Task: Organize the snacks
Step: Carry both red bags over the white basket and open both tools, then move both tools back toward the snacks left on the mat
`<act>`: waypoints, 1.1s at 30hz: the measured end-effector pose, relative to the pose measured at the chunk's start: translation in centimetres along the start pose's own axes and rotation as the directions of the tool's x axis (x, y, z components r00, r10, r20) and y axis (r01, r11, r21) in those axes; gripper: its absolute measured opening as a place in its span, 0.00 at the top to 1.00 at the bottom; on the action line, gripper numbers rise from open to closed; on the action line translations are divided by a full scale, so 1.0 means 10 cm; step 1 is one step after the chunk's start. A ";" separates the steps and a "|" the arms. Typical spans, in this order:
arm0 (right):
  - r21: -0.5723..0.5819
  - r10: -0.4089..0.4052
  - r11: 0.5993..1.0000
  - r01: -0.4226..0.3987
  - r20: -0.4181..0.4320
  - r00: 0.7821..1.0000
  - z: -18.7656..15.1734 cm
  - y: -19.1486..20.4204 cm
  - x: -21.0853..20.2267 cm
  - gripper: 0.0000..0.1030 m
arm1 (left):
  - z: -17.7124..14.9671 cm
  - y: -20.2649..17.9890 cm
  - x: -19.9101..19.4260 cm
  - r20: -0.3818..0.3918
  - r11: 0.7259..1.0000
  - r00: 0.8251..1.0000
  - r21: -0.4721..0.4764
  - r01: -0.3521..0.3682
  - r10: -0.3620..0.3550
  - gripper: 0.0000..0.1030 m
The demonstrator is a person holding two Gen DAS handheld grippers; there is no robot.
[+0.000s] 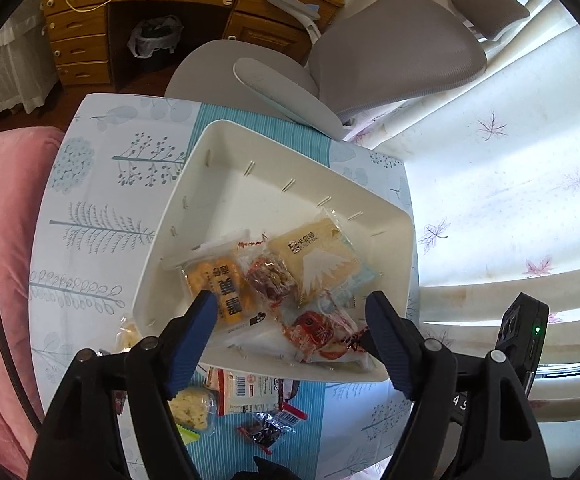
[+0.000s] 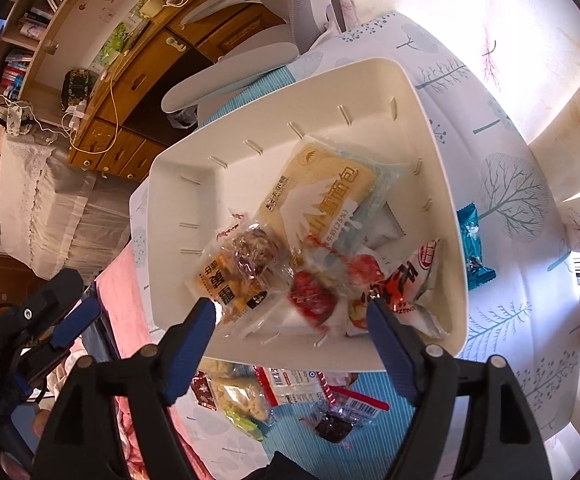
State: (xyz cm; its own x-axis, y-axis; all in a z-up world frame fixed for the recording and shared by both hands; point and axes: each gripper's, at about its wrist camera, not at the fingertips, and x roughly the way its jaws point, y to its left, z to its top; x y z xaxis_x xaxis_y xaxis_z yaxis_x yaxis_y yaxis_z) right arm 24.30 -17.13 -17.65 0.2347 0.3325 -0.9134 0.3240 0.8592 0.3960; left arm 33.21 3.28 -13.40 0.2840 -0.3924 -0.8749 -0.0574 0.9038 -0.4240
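A white basket [image 1: 226, 132] [image 2: 274, 76] stands on the tree-print tablecloth and holds several snack packs: a bread pack [image 1: 314, 256] [image 2: 322, 192], an orange pack [image 1: 218, 284] [image 2: 230, 284], red wrapped sweets [image 1: 314, 328] [image 2: 310, 296] and a red-and-white bag [image 2: 410, 280]. My left gripper [image 1: 290, 304] hovers open over the basket's near end, its pads clear of the packs. My right gripper [image 2: 290, 308] hangs open over the same end, gripping nothing. Loose snacks lie in front of the basket: a white barcode pack [image 1: 250, 392] [image 2: 294, 388] and a dark packet [image 1: 268, 430] [image 2: 334, 426].
A blue packet [image 2: 474, 244] lies on the table right of the basket. A grey office chair [image 1: 394, 52] stands behind the table, with a wooden desk [image 1: 90, 28] beyond it. Pink bedding [image 1: 6, 208] is at the left, a pale leaf-print curtain [image 1: 510, 152] at the right.
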 end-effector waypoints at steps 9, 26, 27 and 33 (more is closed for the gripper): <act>-0.017 0.018 1.000 -0.018 -0.001 1.000 -0.11 0.09 -0.05 0.23 | -0.22 0.08 -0.20 0.017 1.000 1.000 -0.012 -0.001 0.001 0.26; -0.094 0.047 0.994 -0.047 -0.012 0.999 -0.72 0.50 -0.16 0.23 | -0.91 0.52 -0.83 0.068 0.999 0.998 -0.045 0.003 0.000 0.26; -0.094 0.046 0.994 -0.047 -0.011 0.999 -0.76 0.52 -0.16 0.23 | -0.94 0.55 -0.86 0.066 0.999 0.998 -0.043 0.003 0.000 0.26; -0.068 0.044 0.997 -0.045 -0.005 0.999 -1.06 0.63 -0.16 0.23 | -1.16 0.76 -1.02 0.045 1.000 0.999 -0.021 0.000 0.001 0.26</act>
State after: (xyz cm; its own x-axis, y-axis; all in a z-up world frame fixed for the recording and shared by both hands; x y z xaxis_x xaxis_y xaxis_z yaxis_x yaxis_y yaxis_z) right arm 16.23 -8.10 -14.73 0.2443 0.3722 -0.8954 0.2499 0.8681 0.4290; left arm 18.75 12.18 -10.42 0.3271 -0.3829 -0.8639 -0.0773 0.9003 -0.4283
